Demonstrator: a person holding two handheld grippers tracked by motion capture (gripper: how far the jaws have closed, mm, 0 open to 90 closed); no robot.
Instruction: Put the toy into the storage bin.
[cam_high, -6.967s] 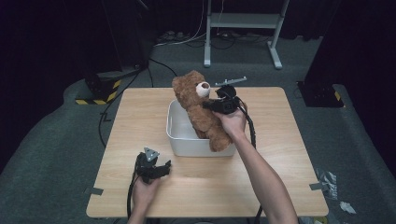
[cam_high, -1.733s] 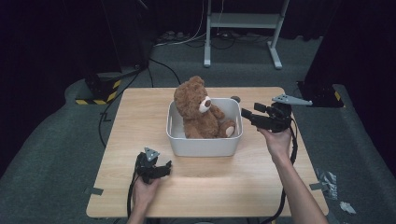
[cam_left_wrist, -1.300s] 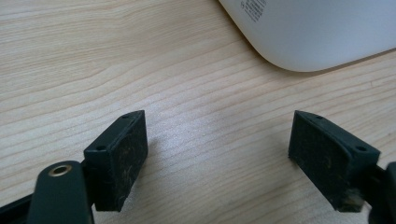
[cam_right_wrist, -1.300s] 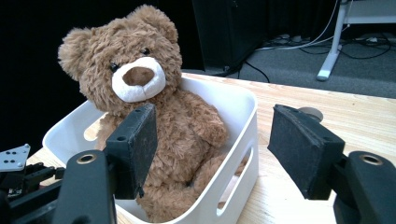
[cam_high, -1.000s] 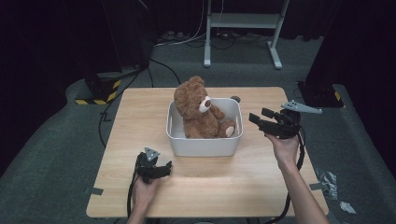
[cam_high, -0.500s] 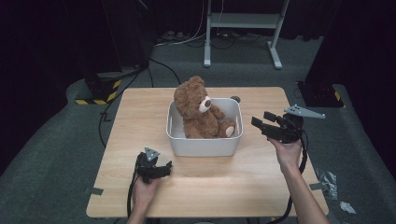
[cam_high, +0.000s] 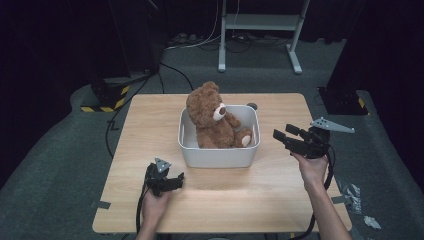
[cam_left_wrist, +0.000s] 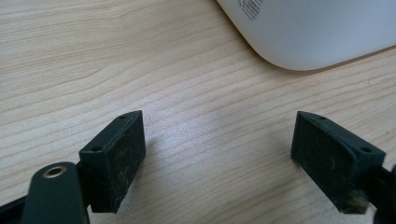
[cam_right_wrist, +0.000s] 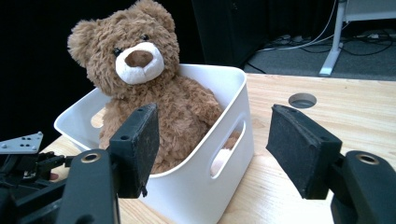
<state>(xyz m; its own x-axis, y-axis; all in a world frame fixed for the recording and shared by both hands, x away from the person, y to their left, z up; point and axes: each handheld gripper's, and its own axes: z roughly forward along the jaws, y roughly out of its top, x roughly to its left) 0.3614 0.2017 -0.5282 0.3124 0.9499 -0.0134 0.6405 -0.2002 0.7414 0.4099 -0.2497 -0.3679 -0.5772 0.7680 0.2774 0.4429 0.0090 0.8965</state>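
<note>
I see the bear (cam_high: 215, 119), brown and fluffy with a white muzzle, sitting upright in the white bin (cam_high: 218, 156) near the table's (cam_high: 150, 125) middle. Its legs are hidden by the bin wall, probably tucked inside. My right gripper (cam_high: 285, 136) hangs released off the right edge; my left gripper (cam_high: 176, 179), near the front edge, is open too.

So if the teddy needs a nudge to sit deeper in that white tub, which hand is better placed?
Probably the right. The right gripper is raised beside the tub, open jaws pointing at the teddy bear. The left gripper sits low on the table, in front of the tub's wall.
</note>
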